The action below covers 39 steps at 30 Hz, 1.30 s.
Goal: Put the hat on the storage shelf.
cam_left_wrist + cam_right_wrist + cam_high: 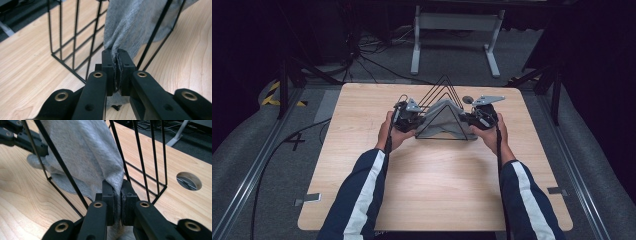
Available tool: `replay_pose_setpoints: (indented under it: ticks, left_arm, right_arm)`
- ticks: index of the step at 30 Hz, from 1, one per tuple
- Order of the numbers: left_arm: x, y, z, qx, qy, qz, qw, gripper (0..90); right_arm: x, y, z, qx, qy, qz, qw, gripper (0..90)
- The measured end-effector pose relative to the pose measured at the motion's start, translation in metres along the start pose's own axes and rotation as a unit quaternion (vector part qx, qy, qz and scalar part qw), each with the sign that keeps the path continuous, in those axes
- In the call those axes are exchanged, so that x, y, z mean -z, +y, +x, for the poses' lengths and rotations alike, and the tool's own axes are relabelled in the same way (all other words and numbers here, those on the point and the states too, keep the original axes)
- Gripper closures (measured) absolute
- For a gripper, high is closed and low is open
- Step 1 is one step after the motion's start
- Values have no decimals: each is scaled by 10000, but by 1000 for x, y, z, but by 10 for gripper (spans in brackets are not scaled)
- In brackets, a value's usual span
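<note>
Grey cloth (439, 117) draped over black wire rack (445, 85) on table (437, 185), left hand-held gripper (117, 70) and right hand-held gripper (117, 195) each pinching a cloth end, one either side

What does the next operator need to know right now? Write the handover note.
Left gripper: shut on the grey cloth, pinching its left edge.
Right gripper: shut on the same cloth's opposite edge.
Cloth: draped over the black wire rack, which stands mid-table; lower edges bunch at the rack's base.
Done: both edges gripped.
Left: probably straightening the cloth on the rack or lifting it off; which one can't be told.
</note>
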State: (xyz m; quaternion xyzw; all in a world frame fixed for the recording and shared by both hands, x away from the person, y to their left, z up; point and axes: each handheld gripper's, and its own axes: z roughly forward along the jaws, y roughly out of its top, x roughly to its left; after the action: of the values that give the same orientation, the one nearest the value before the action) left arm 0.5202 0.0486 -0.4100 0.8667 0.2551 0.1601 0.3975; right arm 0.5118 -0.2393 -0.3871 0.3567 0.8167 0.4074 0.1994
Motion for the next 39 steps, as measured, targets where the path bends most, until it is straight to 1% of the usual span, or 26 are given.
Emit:
replay_pose_setpoints:
  ticks: [1, 4, 5, 6, 8, 11, 13, 15, 16, 17, 19, 23, 27, 29, 30, 31, 32, 35, 36, 37, 38, 39]
  left_arm:
    - [-1, 0, 0, -8, 30, -34, 10000, 861]
    - [-1, 0, 2, 18, 11, -9, 10000, 861]
    - [1, 2, 2, -49, 50, 40, 10000, 861]
    - [2, 3, 1, -62, 89, 52, 9999, 861]
    - [7, 6, 1, -134, 152, 58, 9998, 860]
    - [18, 9, 4, -196, 203, 84, 9996, 856]
    - [24, 10, 4, -249, 285, 101, 9992, 844]
    - [27, 11, 4, -268, 263, 124, 9992, 845]
    - [32, 11, 4, -310, 280, 122, 9991, 845]
    - [36, 10, 4, -327, 292, 118, 9990, 845]
    - [43, 9, 5, -327, 320, 116, 9989, 836]
    - [57, 5, 6, -384, 372, 173, 9984, 834]
    - [70, -2, 5, -491, 401, 212, 9978, 835]
    - [77, -6, 5, -505, 396, 257, 9976, 835]
    - [80, -9, 5, -536, 439, 278, 9972, 834]
    - [80, -9, 5, -536, 439, 278, 9972, 834]
    - [85, -12, 5, -570, 435, 353, 9968, 834]
    - [95, -21, 4, -613, 431, 395, 9964, 833]
    - [95, -21, 4, -613, 431, 395, 9964, 833]
    - [101, -27, 3, -628, 439, 420, 9962, 831]
    - [101, -27, 3, -628, 439, 420, 9962, 830]
    - [106, -33, 2, -630, 437, 418, 9962, 829]
  right_arm:
    - [0, -2, -1, -4, 1, -10, 10000, 845]
    - [-1, -2, -1, -14, -24, -18, 10000, 844]
    - [0, -2, 0, 24, -45, 3, 10000, 843]
    - [1, 0, 2, 92, -87, 45, 9999, 837]
    - [4, 2, 4, 182, -155, 73, 9997, 829]
    - [11, 5, 5, 220, -200, 82, 9995, 806]
    - [16, 7, 5, 275, -226, 99, 9993, 804]
    - [20, 8, 6, 299, -255, 97, 9992, 803]
    - [20, 8, 6, 299, -255, 97, 9992, 803]
    - [24, 9, 6, 318, -275, 97, 9991, 800]
    - [30, 11, 7, 380, -291, 127, 9988, 801]
    - [39, 11, 9, 478, -335, 180, 9981, 800]
    - [46, 10, 11, 593, -327, 183, 9975, 799]
    - [50, 9, 12, 606, -317, 227, 9974, 799]
    - [51, 8, 12, 625, -330, 237, 9972, 798]
    - [51, 8, 12, 625, -330, 237, 9972, 798]
    - [54, 4, 12, 670, -338, 304, 9967, 799]
    - [57, 1, 12, 706, -349, 358, 9962, 799]
    - [57, 1, 12, 706, -349, 358, 9962, 799]
    - [60, -2, 13, 720, -348, 400, 9960, 798]
    - [60, -2, 13, 720, -348, 400, 9960, 798]
    - [62, -4, 14, 760, -345, 430, 9956, 793]
